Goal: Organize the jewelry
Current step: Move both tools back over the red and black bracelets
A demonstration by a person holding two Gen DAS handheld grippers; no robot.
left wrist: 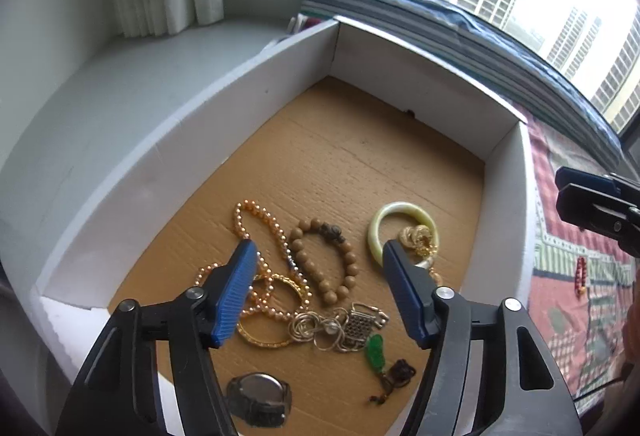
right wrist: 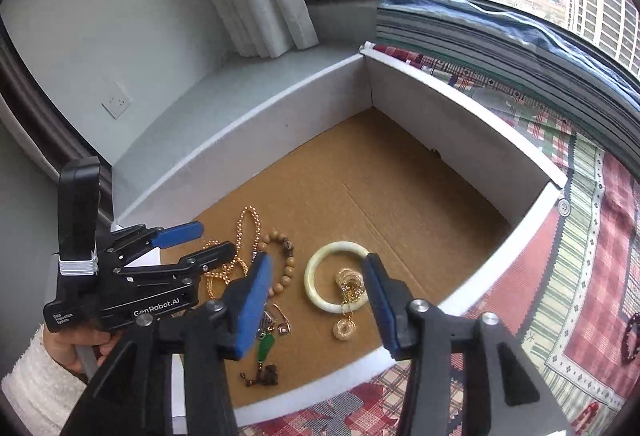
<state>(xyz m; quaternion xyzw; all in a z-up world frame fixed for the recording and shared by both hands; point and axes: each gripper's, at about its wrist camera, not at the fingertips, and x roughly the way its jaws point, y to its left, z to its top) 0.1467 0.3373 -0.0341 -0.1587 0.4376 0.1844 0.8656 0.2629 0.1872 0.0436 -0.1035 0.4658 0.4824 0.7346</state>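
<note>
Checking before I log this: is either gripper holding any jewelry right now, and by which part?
Nothing is held. The left gripper and right gripper both hang open over the box, empty.

A heap of jewelry lies at the near end of a shallow white box (left wrist: 256,63) with a brown cardboard floor. A pale green bangle (left wrist: 404,236) lies flat toward the right wall, touching a gold chain (left wrist: 420,240). A brown bead bracelet (left wrist: 324,260), pearl strand (left wrist: 260,232) and green pendant (left wrist: 376,352) lie beside it.

Patchwork quilt (right wrist: 576,276) on bed, white box (right wrist: 460,123) w/ cardboard floor, red bead bracelet (left wrist: 581,275) beside.
</note>
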